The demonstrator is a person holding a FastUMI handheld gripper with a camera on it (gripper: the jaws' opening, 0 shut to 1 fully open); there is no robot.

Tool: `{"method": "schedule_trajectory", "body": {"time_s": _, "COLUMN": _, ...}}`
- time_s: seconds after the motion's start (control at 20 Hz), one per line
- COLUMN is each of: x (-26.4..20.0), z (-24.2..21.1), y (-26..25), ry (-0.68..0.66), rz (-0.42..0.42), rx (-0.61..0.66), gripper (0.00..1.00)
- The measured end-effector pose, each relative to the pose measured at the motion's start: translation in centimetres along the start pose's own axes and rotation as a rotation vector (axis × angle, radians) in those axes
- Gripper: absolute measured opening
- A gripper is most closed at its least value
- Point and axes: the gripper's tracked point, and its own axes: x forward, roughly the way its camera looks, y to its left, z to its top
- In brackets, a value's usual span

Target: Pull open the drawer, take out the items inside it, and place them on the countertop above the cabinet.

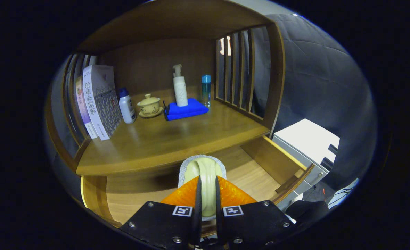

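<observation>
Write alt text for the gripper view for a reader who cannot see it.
The tongs are shut on a pale brush with a grey pad, held above the open wooden drawer. Beyond them, the countertop carries books, a small white bottle, a lidded teacup, a pump bottle on a blue cloth, and a blue-capped bottle.

Your claw (207, 187) pinches a pale cream-green brush with a grey bristle rim (205, 170). The counter (177, 139) is honey-brown wood. On it: blue folded cloth (186, 110), white pump bottle (180, 86), blue-capped clear bottle (206, 89), cream lidded teacup (149, 105).
</observation>
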Motion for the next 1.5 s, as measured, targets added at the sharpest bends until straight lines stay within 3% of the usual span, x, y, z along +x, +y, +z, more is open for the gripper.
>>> {"method": "schedule_trajectory", "body": {"time_s": 0.25, "x": -1.1, "z": 2.8, "y": 1.1, "ry": -0.068, "rz": 0.029, "rx": -0.016, "gripper": 0.18}}
{"method": "schedule_trajectory", "body": {"time_s": 0.65, "x": -0.3, "z": 6.2, "y": 5.2, "ry": -0.14, "rz": 0.091, "rx": -0.141, "gripper": 0.18}}
{"method": "schedule_trajectory", "body": {"time_s": 1.15, "x": 3.8, "z": 7.1, "y": 9.9, "ry": -0.119, "rz": 0.182, "rx": -0.231, "gripper": 0.18}}
{"method": "schedule_trajectory", "body": {"time_s": 1.5, "x": 5.7, "z": 6.0, "y": 11.2, "ry": -0.093, "rz": 0.233, "rx": -0.267, "gripper": 0.26}}
